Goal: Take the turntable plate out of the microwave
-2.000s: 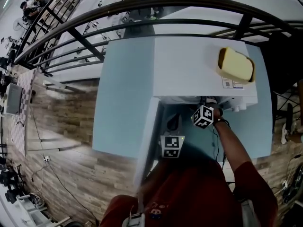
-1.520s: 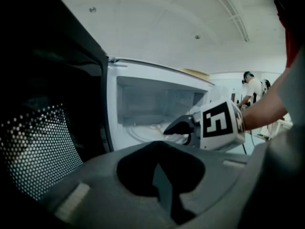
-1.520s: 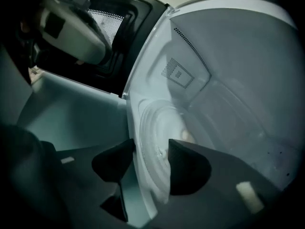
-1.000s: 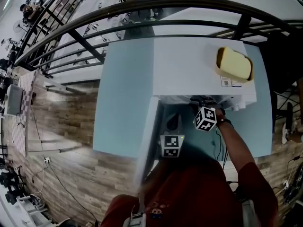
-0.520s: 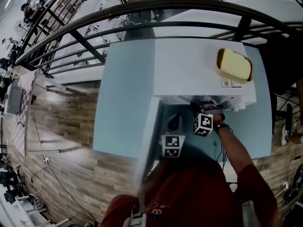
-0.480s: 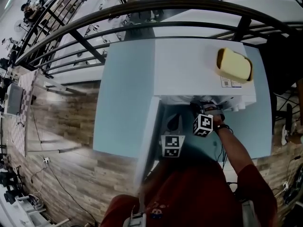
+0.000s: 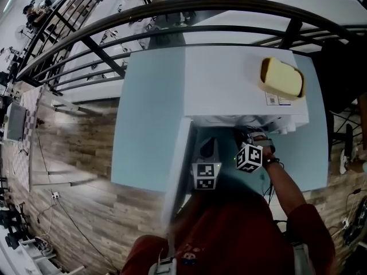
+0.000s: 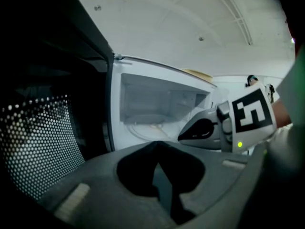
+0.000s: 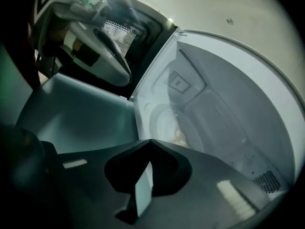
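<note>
The white microwave (image 7: 241,79) stands on a light-blue table with its door (image 7: 175,171) swung open to the left. Its glass turntable plate (image 9: 167,123) lies flat on the cavity floor, with pale crumbs on it; the left gripper view shows the plate (image 8: 143,120) too. My right gripper (image 9: 148,144) is shut just outside the cavity mouth, tips short of the plate's near rim, nothing between the jaws. My left gripper (image 8: 157,144) hangs shut and empty in front of the open door. In the head view the right gripper (image 7: 255,137) is at the opening, the left gripper (image 7: 207,148) beside it.
A yellow block (image 7: 281,76) sits on top of the microwave at its right rear. The door's perforated screen (image 8: 38,147) is close on the left of my left gripper. Dark curved railings (image 7: 172,16) run behind the table, with wooden floor (image 7: 74,153) to the left.
My right gripper has drawn back from the cavity toward me and slightly right. The left gripper, the door and the plate have stayed put.
</note>
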Demonstrator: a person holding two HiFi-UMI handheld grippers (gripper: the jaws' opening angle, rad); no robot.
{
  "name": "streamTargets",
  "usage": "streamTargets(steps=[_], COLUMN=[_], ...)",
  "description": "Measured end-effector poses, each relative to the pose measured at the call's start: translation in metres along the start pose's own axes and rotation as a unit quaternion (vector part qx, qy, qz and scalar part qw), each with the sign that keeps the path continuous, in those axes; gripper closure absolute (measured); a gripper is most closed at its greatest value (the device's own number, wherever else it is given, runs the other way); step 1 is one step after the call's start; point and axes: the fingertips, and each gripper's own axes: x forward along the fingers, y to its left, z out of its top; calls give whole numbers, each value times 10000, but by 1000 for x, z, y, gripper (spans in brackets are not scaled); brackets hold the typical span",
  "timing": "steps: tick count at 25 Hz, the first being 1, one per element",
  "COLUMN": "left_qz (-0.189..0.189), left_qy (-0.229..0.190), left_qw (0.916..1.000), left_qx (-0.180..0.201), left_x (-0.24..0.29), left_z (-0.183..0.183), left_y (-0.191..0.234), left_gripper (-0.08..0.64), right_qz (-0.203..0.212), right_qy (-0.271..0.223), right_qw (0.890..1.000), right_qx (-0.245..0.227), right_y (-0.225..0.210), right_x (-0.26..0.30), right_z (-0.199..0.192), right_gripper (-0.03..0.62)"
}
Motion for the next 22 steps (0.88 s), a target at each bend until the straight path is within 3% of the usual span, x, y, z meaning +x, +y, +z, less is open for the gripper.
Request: streamTargets(steps=[9,15,19,22], left_qz=[-66,-63,-83,-92], left_qy=[70,40,21,18], left_qw=[10000,10000,10000,10000], left_qx=[-12,5,-6,-20], left_x=[1,1,1,1], left_z=[-5,-2,0,-1], left_y=[-7,-7,-8,-9], left_gripper=[562,562,563,563], right_qz=[-62,-340,-362,-444], right_qy=[287,622,868,1060], right_qw=[9996,9958,9895,9863], right_qx=[42,-582,-1095,-1179], right_y=[-7,-24,-22,-22], right_x=[2,0,5,10], right_z=[-26,-44,-52,-54], right_gripper=[597,591,534,507])
